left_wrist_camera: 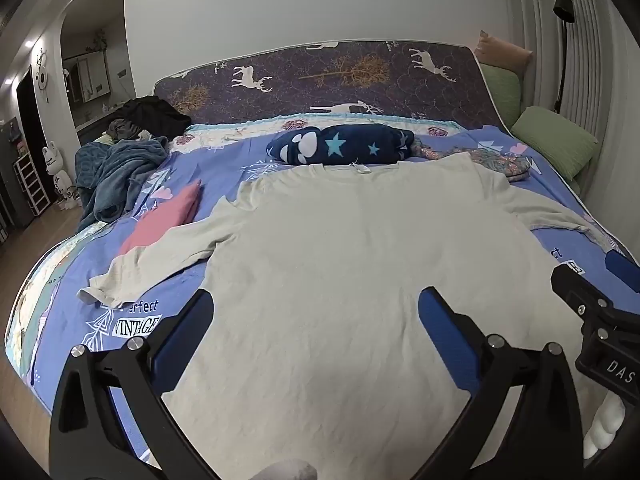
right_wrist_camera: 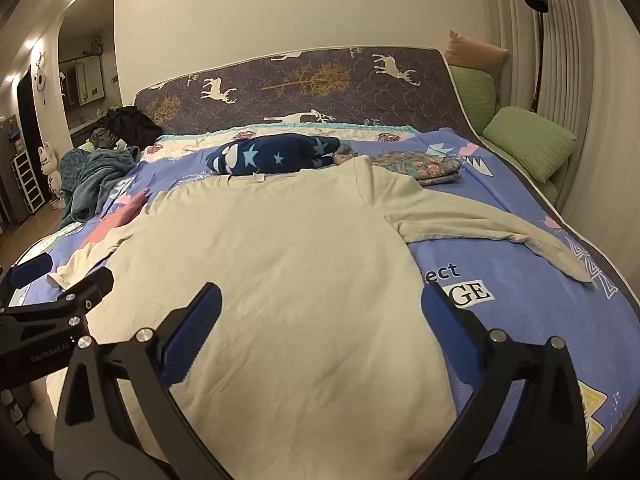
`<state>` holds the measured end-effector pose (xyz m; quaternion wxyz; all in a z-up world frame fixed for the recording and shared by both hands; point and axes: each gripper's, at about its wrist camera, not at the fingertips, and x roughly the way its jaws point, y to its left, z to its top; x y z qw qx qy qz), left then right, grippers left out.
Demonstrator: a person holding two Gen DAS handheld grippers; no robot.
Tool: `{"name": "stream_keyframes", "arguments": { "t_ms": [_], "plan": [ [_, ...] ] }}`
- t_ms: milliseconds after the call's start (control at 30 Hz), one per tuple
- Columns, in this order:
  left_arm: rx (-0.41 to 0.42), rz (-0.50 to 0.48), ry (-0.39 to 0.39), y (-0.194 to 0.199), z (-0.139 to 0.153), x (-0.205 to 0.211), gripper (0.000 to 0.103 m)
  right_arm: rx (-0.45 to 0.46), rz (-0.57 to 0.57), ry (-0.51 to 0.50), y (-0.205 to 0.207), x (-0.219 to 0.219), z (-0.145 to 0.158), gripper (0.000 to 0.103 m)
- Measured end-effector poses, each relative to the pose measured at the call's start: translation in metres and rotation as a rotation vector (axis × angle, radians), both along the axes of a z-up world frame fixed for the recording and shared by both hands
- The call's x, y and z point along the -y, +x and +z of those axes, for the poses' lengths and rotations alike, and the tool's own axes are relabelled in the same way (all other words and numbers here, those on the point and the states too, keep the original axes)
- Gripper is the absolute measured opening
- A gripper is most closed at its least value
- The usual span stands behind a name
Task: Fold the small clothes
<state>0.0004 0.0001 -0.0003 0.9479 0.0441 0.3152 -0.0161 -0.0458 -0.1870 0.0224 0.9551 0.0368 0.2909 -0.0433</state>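
Observation:
A cream long-sleeved shirt (left_wrist_camera: 360, 248) (right_wrist_camera: 280, 264) lies flat and face-down on the blue bed, collar at the far side, both sleeves spread outward. My left gripper (left_wrist_camera: 316, 312) hovers above the shirt's lower left part, jaws wide open with nothing between them. My right gripper (right_wrist_camera: 320, 308) hovers above the lower right part near the hem edge, also wide open and empty. The right gripper (left_wrist_camera: 600, 300) shows at the right edge of the left wrist view, and the left gripper (right_wrist_camera: 48, 292) at the left edge of the right wrist view.
A navy star-patterned bundle (left_wrist_camera: 340, 146) and a folded floral garment (right_wrist_camera: 416, 166) lie beyond the collar. A pink cloth (left_wrist_camera: 164, 218) and a teal blanket (left_wrist_camera: 116, 176) lie at the left. Green pillows (right_wrist_camera: 528, 140) sit at the right. The headboard (left_wrist_camera: 320, 76) stands behind.

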Motion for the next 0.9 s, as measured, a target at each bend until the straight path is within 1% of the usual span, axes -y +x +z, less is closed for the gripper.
{"name": "stream_keyframes", "arguments": {
  "t_ms": [100,133,200,267,300,333,467,500,900],
  "plan": [
    [-0.004,-0.005,-0.002,0.0,0.0,-0.001,0.102,0.006,-0.03,-0.024,0.002,0.0,0.0,0.101],
    [-0.004,-0.006,-0.005,0.0,0.001,-0.002,0.102,0.023,-0.037,-0.035,-0.001,-0.004,0.0,0.101],
    [-0.002,-0.008,-0.008,-0.002,0.002,-0.005,0.102,0.006,-0.039,-0.01,0.004,0.0,-0.001,0.101],
    [0.002,-0.01,-0.009,-0.004,0.004,-0.009,0.102,0.01,-0.043,0.009,0.005,0.002,-0.001,0.101],
    [-0.011,-0.005,0.011,-0.002,-0.004,-0.008,0.102,0.027,-0.042,0.016,-0.001,0.0,0.0,0.101],
    [-0.013,-0.005,0.014,-0.002,-0.003,-0.007,0.102,0.031,-0.044,0.035,-0.002,0.005,-0.003,0.101],
    [-0.016,-0.006,0.015,-0.002,-0.004,-0.013,0.102,0.023,-0.05,0.044,0.0,0.003,-0.003,0.101],
    [-0.015,-0.003,0.021,0.0,-0.009,-0.009,0.102,0.023,-0.05,0.044,0.0,0.003,-0.004,0.101],
    [-0.03,-0.005,0.034,0.0,-0.017,-0.004,0.102,0.014,-0.01,0.021,0.002,-0.006,-0.003,0.101]
  ]
}}
